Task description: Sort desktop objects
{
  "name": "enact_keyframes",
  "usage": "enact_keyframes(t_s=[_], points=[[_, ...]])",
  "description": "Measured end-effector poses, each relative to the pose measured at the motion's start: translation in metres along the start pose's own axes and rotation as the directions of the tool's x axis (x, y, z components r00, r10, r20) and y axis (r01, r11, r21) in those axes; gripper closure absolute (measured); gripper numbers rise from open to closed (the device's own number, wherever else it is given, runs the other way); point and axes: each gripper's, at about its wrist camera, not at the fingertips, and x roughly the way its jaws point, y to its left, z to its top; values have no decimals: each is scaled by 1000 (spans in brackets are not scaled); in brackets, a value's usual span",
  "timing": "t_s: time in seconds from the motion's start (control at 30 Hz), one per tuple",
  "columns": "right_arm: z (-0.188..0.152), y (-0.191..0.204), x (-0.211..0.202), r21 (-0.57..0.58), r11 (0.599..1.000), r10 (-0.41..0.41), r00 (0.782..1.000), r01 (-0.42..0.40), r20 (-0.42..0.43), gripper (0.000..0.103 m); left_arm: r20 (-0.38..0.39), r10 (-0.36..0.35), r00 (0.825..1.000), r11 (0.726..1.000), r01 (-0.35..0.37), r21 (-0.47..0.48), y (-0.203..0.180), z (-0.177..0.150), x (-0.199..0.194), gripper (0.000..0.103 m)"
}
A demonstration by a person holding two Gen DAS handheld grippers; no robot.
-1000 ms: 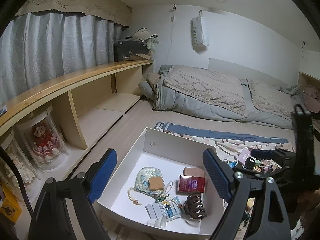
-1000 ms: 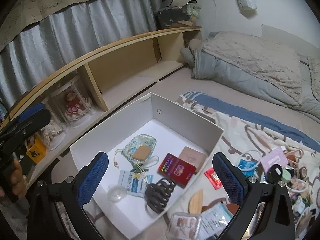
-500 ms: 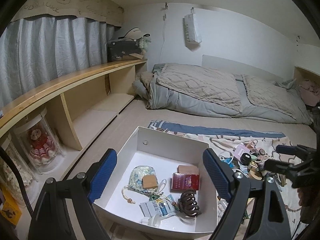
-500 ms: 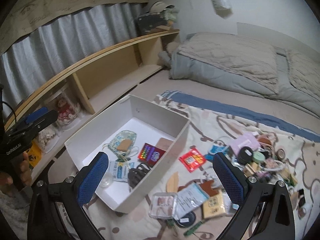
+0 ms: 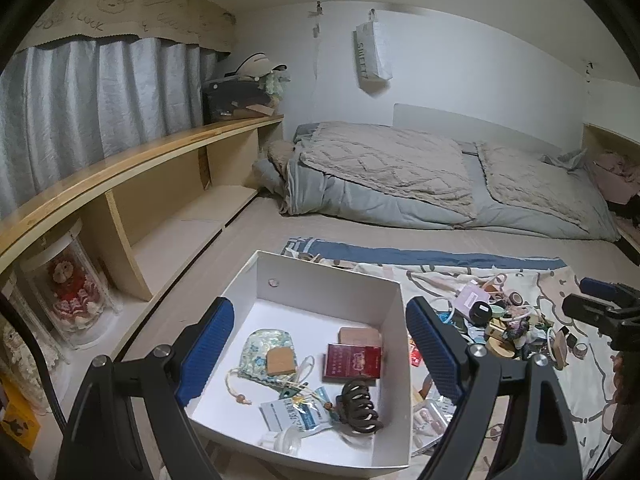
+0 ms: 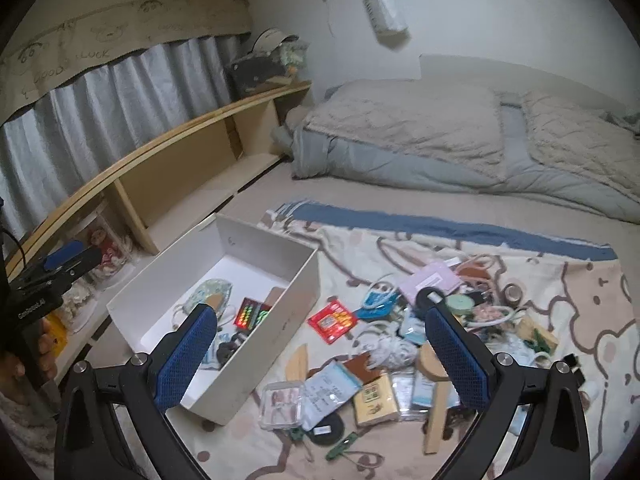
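L gripper (image 5: pixel 320 354) hangs over the white box (image 5: pixel 390 322), fingers wide, nothing btwn them. Inside the box: floral pouch (image 5: pixel 266 354) at 9 o'clock, red pack (image 5: pixel 352 362) center, dark hair claw (image 5: pixel 358 406) at 5. R gripper (image 6: pixel 320 358) sits above the clutter pile (image 6: pixel 400 344) on the bear-print blanket (image 6: pixel 580 312), fingers wide too, holding nothing. Box lies at 9 o'clock of the pile; red packet (image 6: pixel 332 320) just beside its wall.

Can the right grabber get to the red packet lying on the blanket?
Probably yes. The right gripper is open and empty, and the red packet lies flat on the blanket beside the white box, with nothing on top of it.
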Motion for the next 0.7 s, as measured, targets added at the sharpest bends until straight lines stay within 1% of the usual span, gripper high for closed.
enact_keyframes(t_s=[0.17,0.33,0.7], points=[[-1,-8,-16,-19,999,-31,997,33,67,0,1,-22,1000,1000,22,5,-13,3,1,15],[-1,-20,-27,-3,999,-39,996,39,82,0,7,-47,999,999,47,12,-29,7,2,15],[-11,-49,-47,20,996,-91,990,89,106,0,4,-105,995,994,104,44,-65,11,5,15]])
